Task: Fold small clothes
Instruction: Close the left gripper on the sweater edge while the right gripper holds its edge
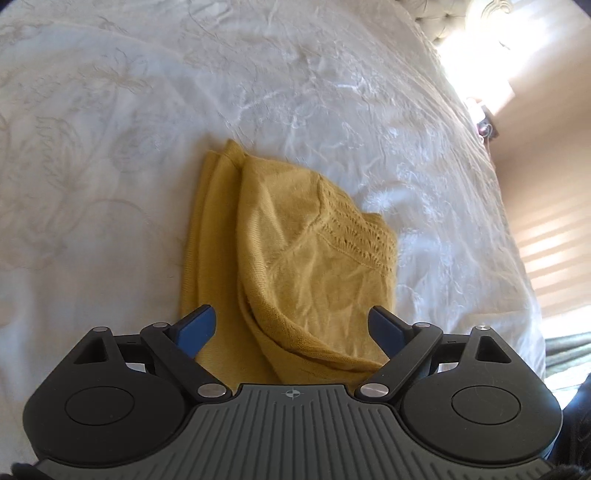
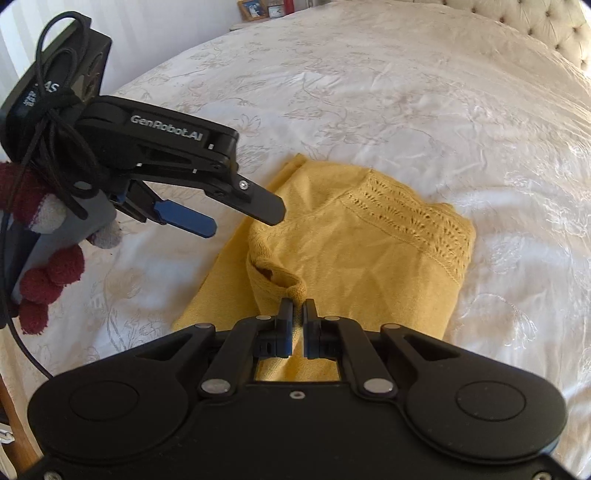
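A small yellow knit garment [image 1: 295, 258] lies partly folded on the white bedspread [image 1: 147, 110], with an openwork band at its far right. My left gripper [image 1: 291, 317] is open and empty, its blue pads hovering over the garment's near edge. It shows in the right wrist view [image 2: 247, 219], above the garment's left side. My right gripper [image 2: 298, 306] is shut on a bunched fold at the near edge of the yellow garment [image 2: 369, 258].
The embroidered bedspread [image 2: 369, 92] spreads all around. A tufted headboard [image 2: 535, 22] stands at the far right. A nightstand with picture frames [image 2: 258, 11] is at the far side. Dark red and white pompom fabric [image 2: 48, 280] lies at the left.
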A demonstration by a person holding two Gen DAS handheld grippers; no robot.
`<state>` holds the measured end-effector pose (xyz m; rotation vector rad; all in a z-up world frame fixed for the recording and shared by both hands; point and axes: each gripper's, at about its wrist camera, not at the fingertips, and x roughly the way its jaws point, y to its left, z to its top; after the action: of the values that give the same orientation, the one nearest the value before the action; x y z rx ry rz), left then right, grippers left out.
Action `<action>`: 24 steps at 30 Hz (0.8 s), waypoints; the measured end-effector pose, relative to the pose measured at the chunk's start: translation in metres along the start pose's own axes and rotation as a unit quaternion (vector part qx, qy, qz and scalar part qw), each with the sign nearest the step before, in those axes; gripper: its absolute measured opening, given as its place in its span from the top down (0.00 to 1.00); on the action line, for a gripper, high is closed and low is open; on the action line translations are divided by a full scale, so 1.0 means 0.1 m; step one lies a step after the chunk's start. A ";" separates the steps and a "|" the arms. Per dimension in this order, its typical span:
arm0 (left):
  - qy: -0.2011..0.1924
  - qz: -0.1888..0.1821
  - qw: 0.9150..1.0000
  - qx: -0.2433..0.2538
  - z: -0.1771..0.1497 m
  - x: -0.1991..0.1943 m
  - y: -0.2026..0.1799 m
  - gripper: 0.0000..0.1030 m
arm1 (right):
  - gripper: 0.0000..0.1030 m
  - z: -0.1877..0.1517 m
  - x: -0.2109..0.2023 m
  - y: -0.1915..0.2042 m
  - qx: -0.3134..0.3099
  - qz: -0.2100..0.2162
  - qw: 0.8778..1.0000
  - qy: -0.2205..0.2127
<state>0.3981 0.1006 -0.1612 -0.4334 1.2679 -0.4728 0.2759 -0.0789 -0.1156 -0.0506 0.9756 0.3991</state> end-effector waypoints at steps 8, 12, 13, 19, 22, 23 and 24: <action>0.019 -0.024 0.999 -0.027 0.27 0.47 0.01 0.13 | 0.91 -0.08 -0.03 -0.14 0.028 0.005 1.000 -0.001; 0.008 -0.022 1.000 -0.010 0.45 0.55 0.00 0.14 | 0.91 -0.11 -0.05 -0.15 0.033 0.009 0.999 -0.002; 0.010 -0.021 1.000 -0.003 0.48 0.57 0.00 0.14 | 0.91 -0.12 -0.06 -0.14 0.032 0.010 0.999 -0.003; 0.006 0.002 1.000 0.016 0.55 0.56 -0.03 0.66 | 0.91 -0.13 -0.13 -0.02 0.021 0.020 0.999 -0.013; -0.001 0.011 0.999 0.051 0.54 0.44 -0.07 0.86 | 0.91 -0.13 -0.18 0.08 0.011 0.026 0.999 -0.022; -0.007 0.010 0.998 0.066 0.55 0.37 -0.10 0.86 | 0.91 -0.12 -0.21 0.12 0.007 0.029 0.999 -0.025; -0.011 0.013 0.997 0.079 0.54 0.30 -0.14 0.86 | 0.91 -0.11 -0.23 0.16 0.002 0.034 0.999 -0.029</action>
<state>0.4562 0.0751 -0.1638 -0.2882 1.2045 -0.5409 0.2500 -0.0734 -0.1006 -0.0022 0.9228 0.4593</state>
